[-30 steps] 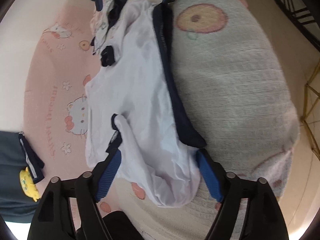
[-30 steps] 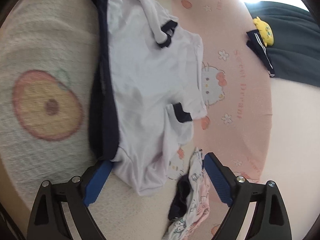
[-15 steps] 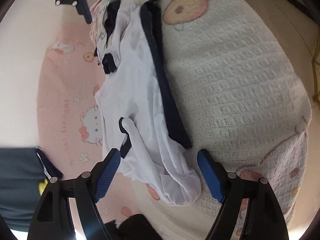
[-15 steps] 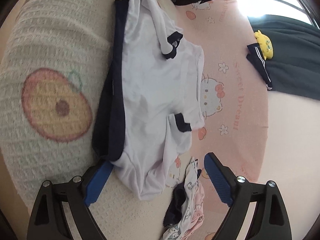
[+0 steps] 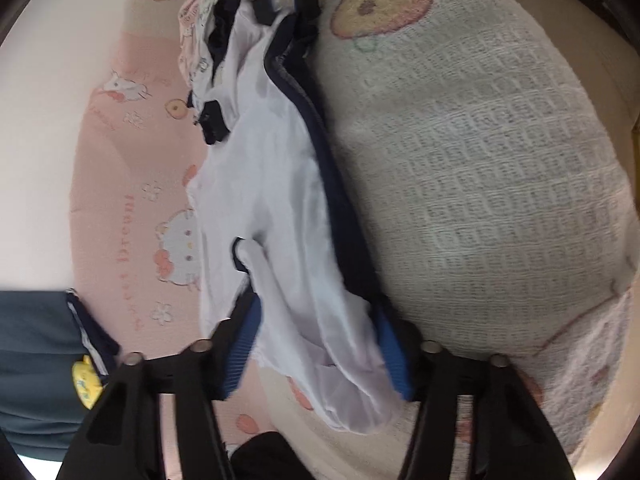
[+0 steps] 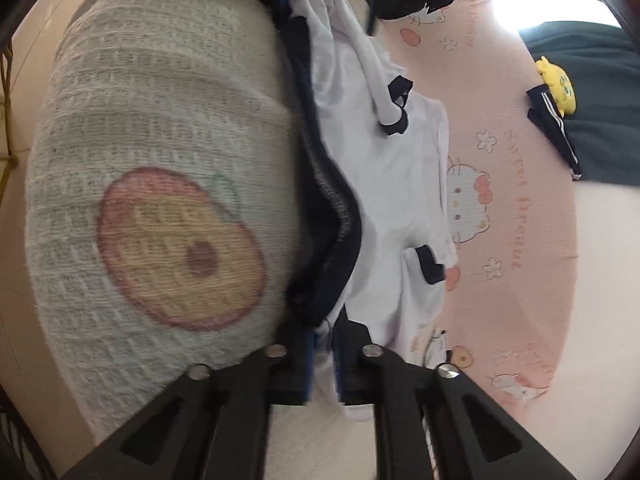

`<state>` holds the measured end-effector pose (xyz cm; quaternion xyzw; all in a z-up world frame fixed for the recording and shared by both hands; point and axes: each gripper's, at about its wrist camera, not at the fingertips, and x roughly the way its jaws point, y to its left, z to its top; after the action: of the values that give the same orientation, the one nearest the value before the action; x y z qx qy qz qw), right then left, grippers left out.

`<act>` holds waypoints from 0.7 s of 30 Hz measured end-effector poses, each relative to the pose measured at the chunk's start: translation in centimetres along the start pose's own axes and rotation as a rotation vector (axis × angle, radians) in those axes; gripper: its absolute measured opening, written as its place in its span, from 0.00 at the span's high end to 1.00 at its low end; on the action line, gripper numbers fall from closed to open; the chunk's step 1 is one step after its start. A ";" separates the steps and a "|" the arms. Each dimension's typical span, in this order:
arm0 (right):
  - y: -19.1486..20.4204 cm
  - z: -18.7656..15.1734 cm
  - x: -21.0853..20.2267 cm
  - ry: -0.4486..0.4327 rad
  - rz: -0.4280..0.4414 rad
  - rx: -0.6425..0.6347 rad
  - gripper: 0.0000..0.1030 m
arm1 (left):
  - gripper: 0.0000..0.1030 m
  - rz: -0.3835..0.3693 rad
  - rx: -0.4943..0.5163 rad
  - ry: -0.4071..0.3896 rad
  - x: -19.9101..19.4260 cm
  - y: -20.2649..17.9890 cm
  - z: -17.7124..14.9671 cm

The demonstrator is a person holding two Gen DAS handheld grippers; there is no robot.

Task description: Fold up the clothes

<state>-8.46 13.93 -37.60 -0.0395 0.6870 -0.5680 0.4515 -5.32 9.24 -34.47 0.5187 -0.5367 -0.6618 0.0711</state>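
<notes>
Fingers [image 5: 316, 344] [image 6: 323, 364] closing, pinch shirt [image 5: 280, 200] ends (navy hem).

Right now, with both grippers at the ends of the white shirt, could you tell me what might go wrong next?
1. The left gripper, whose jaws have just been closing, pinches only a bunched end of the white shirt; it may slip when lifted.
2. The right gripper, also just closed, holds a thin edge by the navy band; a pull could free it.
3. The patterned garment touches the shirt's far end and may drag along.
</notes>
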 end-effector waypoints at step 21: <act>-10.3 -3.6 3.8 0.087 0.594 0.853 0.91 | 0.89 -0.747 -0.946 0.127 6.1 11.1 -4.0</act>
<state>-17.83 10.88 -31.55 0.3682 0.3943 -0.6459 0.5401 -10.22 -1.87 -29.01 0.6226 0.0394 -0.7764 0.0890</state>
